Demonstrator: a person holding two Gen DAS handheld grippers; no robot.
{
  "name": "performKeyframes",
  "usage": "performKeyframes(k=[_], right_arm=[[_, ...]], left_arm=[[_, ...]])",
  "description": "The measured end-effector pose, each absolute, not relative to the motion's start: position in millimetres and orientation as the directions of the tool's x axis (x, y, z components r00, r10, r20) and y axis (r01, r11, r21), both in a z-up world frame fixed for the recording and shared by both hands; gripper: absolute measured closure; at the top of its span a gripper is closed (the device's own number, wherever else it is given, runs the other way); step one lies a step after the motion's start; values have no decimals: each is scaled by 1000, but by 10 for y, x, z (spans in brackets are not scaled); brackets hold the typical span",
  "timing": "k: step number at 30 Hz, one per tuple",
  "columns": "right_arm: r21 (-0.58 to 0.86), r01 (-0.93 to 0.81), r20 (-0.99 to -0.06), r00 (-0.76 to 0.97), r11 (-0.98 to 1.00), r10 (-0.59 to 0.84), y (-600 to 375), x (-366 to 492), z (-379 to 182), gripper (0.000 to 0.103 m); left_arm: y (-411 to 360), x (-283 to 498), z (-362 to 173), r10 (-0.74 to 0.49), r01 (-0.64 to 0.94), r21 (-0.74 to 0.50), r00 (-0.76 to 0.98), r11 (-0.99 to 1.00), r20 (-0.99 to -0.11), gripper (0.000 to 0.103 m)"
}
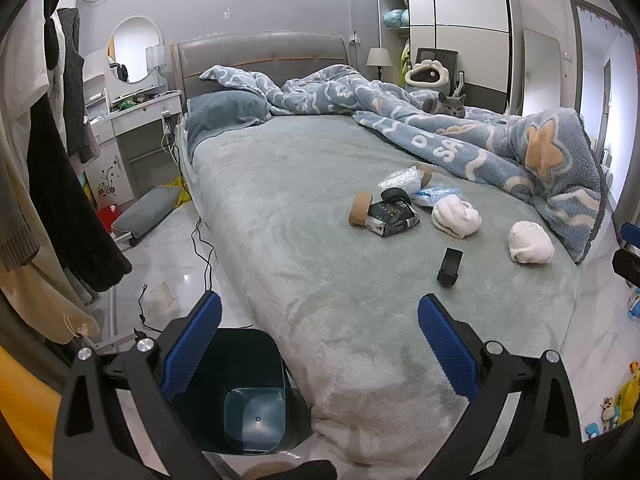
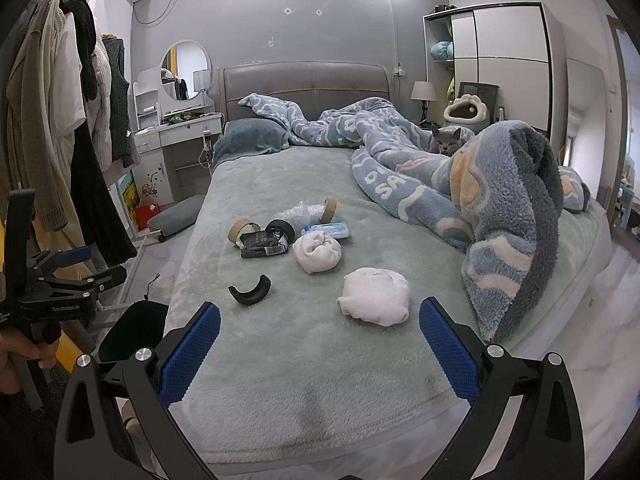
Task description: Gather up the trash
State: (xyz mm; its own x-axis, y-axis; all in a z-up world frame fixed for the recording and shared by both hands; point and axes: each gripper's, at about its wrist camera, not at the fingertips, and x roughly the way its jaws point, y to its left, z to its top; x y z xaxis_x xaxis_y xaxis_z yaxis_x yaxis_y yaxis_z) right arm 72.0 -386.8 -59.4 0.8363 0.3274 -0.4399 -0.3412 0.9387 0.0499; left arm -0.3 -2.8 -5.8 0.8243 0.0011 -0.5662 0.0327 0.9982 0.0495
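At the far left of the right wrist view, a bare hand point(image 2: 18, 350) grips the black handle of the left gripper point(image 1: 319, 344), which is held level over the near left corner of the grey-green fleece-covered bed point(image 1: 280, 208). Its blue-padded jaws stand wide apart, holding nothing. Below it on the floor stands an open dark teal plastic bin point(image 1: 240, 392). On the bed's middle, from left to right, lie a brown cardboard tape core point(image 2: 242, 229), a crumpled black wrapper point(image 2: 264, 245), a curved black plastic piece point(image 2: 250, 291) nearer, crumpled clear plastic film point(image 2: 298, 213), a rolled white sock bundle point(image 2: 317, 255) and a second white cloth bundle point(image 2: 375, 295). The right gripper point(image 2: 320, 346) hovers level over the near bed edge, jaws wide apart and empty. Far right, a grey cat point(image 2: 445, 141) lies behind the rumpled blue patterned blanket point(image 2: 500, 208).
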Motion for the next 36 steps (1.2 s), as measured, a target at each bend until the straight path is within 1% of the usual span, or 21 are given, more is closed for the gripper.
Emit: performKeyframes(k=[36], right_arm=[[40, -341, -439, 838, 939, 323, -3864, 733, -599, 3]], left_arm=[[-79, 21, -83, 0, 36, 51, 818, 998, -575, 3]])
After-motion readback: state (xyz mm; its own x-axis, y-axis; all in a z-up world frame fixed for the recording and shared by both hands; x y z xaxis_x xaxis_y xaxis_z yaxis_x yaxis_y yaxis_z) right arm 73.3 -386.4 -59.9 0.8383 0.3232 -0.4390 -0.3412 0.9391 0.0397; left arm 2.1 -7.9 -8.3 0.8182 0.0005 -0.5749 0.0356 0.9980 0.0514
